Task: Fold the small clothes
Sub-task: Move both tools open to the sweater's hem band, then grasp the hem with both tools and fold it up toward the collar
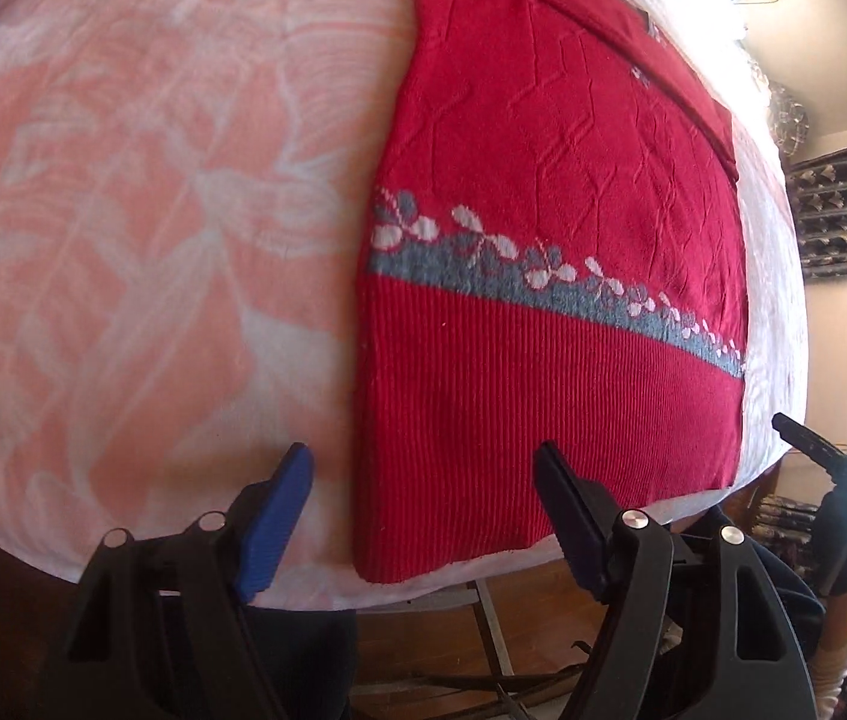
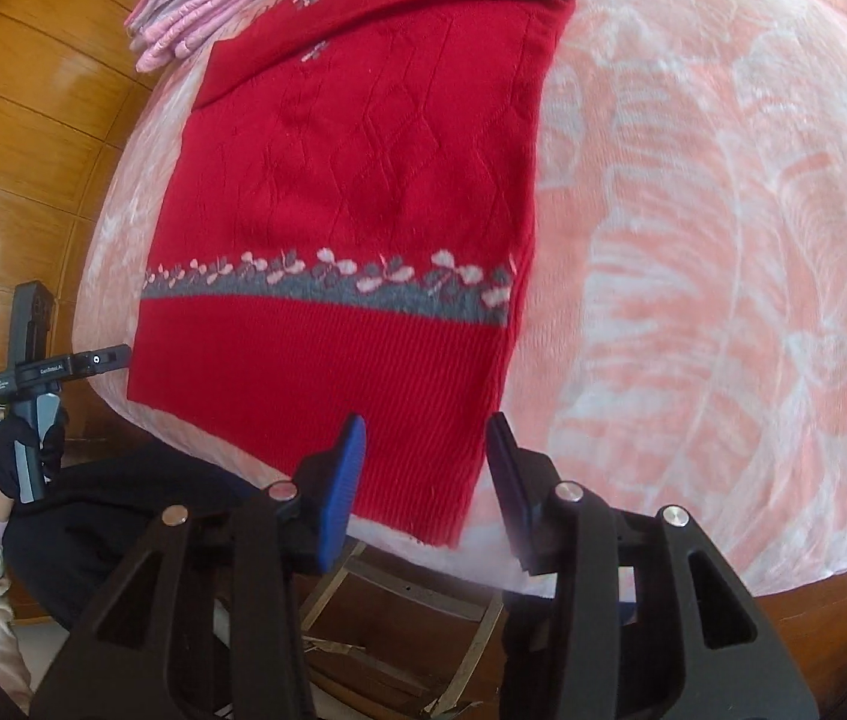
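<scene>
A red knitted sweater (image 1: pixel 543 180) with a grey and white flower band lies flat on a pink and white blanket (image 1: pixel 123 240), its hem at the near edge. A sleeve is folded across its upper part. My left gripper (image 1: pixel 423 468) is open, and the hem's left corner lies between and just beyond its fingers. In the right wrist view the sweater (image 2: pixel 351 180) fills the middle. My right gripper (image 2: pixel 426 426) is open with the hem's right corner between its fingertips. Neither gripper holds cloth. The left gripper (image 2: pixel 93 360) shows at the far left, held by a gloved hand.
A stack of folded pink clothes (image 2: pixel 201 12) sits at the far end, behind the sweater. The blanket (image 2: pixel 723 240) spreads wide to the right. A wood-panelled wall (image 2: pixel 15 120) stands on the left. Metal table legs (image 2: pixel 471 660) and wooden floor show below the near edge.
</scene>
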The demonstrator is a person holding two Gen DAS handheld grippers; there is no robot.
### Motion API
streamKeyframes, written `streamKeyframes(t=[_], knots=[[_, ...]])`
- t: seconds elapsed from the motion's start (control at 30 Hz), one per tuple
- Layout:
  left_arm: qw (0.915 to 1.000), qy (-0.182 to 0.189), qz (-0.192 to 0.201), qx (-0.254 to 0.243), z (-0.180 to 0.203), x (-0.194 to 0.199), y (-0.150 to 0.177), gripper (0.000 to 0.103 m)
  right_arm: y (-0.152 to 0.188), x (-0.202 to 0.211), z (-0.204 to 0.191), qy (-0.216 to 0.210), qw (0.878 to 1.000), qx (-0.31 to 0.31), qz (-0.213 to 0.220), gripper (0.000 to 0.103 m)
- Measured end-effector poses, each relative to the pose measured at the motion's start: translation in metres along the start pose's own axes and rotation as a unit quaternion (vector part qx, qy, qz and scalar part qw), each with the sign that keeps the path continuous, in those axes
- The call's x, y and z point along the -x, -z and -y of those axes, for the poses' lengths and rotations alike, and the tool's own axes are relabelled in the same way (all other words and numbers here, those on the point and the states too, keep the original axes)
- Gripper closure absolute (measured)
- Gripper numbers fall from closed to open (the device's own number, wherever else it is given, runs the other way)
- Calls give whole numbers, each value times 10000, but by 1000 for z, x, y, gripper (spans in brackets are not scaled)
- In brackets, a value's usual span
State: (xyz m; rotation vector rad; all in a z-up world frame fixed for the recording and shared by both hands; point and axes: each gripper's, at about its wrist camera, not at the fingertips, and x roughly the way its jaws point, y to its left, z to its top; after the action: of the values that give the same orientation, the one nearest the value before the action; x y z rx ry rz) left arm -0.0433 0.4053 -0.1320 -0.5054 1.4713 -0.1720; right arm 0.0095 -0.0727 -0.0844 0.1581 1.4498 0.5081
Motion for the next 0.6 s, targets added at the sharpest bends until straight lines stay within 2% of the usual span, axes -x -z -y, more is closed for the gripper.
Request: streamKeyframes(t=[0.2,0.33,0.53,0.6], knots=[[10000,29,-5,-88,0,-7,2,27,15,-3,6,-74,9998,-158,140,60],[9998,151,70,-133,-3,-9,3,25,19,-13,8,21,9998,-159,85,58],[9976,547,-19,-415,10,-11,14,25,19,-19,8,11,9998,-186,33,57],[9974,570,-21,-440,11,-12,15,25,19,-22,9,13,9998,-195,19,53]])
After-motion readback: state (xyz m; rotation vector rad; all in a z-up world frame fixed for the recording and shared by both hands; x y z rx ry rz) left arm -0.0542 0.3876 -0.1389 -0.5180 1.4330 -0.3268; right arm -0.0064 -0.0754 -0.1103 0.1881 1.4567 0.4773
